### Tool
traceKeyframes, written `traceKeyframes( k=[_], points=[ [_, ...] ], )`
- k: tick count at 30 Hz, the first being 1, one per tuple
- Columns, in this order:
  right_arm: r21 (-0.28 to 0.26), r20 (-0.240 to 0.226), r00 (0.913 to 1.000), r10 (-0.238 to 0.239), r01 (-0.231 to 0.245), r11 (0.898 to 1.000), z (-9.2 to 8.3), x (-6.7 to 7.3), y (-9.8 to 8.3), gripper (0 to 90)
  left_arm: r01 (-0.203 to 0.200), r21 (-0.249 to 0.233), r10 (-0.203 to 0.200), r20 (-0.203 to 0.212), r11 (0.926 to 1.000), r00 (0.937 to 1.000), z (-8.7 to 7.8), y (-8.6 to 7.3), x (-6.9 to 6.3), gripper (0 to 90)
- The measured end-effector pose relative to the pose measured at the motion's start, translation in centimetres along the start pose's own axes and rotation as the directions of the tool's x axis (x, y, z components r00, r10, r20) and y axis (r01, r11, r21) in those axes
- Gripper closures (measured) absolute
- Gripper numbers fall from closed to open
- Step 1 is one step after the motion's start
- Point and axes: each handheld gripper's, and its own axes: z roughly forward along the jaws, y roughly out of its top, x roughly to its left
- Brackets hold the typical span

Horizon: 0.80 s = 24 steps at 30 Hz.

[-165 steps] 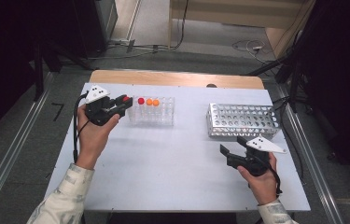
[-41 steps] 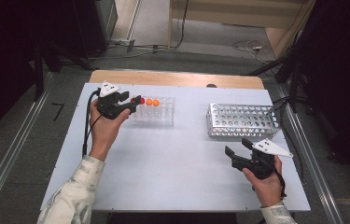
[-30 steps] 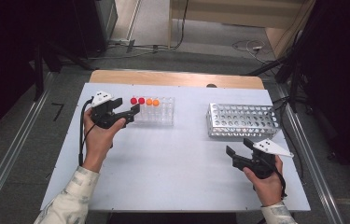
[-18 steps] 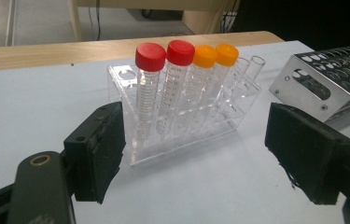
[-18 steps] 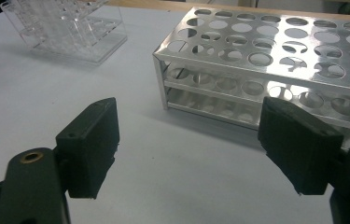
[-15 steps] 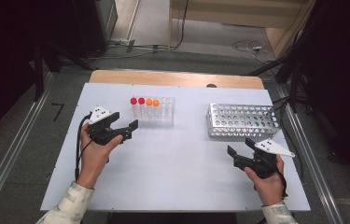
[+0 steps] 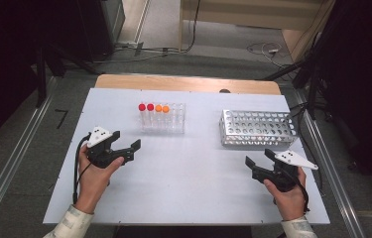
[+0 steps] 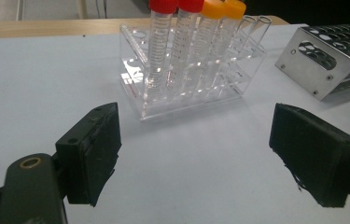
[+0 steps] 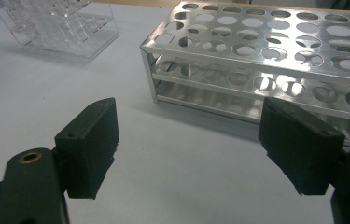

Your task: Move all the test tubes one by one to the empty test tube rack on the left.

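Clear plastic tube rack [image 7: 162,118] toward the far left-centre of a white table [image 7: 188,198], holding capped tubes in a row along its back: two red-capped tubes [image 7: 146,113] at the left end, then two orange-capped tubes [image 7: 162,115] beside them. Remaining slots to the right look empty from the high view; from the left gripper view, two uncapped clear tubes [image 8: 252,29] at that end of the same row.

Metal perforated rack [image 7: 258,128] on the far right of the table, well apart from the clear rack, its round holes empty where visible.

Left gripper [image 7: 126,144] held in a hand [image 7: 94,173] near the left front of the table, jaws spread wide, nothing between them, pointing toward the clear rack but short of it. In the left gripper view, rack centred beyond the two black jaws, bare table between.

Right gripper [image 7: 258,161] held in the other hand [image 7: 288,196] at the right front, jaws likewise wide apart and empty, just in front of the metal rack, not touching.
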Motion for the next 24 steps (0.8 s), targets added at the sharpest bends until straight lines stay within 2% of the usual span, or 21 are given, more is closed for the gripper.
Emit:
traceKeyframes(
  k=[10, 17, 24],
  points=[
    [0.003, 0.01, 0.9999, 0.008, -0.008, 1.0, -0.7, -0.6, -0.5, 18.2, -0.008, 0.026, 0.008, -0.007, 0.9996, 0.9999, -0.8, -1.8, -0.1, 16.4],
    [-0.001, 0.015, 0.9998, 0.012, -0.012, 1.0, -1.1, -0.9, -0.7, 18.2, 0.006, 0.005, -0.006, -0.012, 1.0, 0.9999, -1.9, -2.0, 0.2, 16.2],
    [0.004, 0.025, 0.9995, 0.018, -0.018, 1.0, -1.4, -1.3, -1.0, 18.2, 0.012, 0.008, -0.012, -0.017, 0.9999, 0.9998, -2.4, -2.6, 0.4, 16.2]
  ],
)
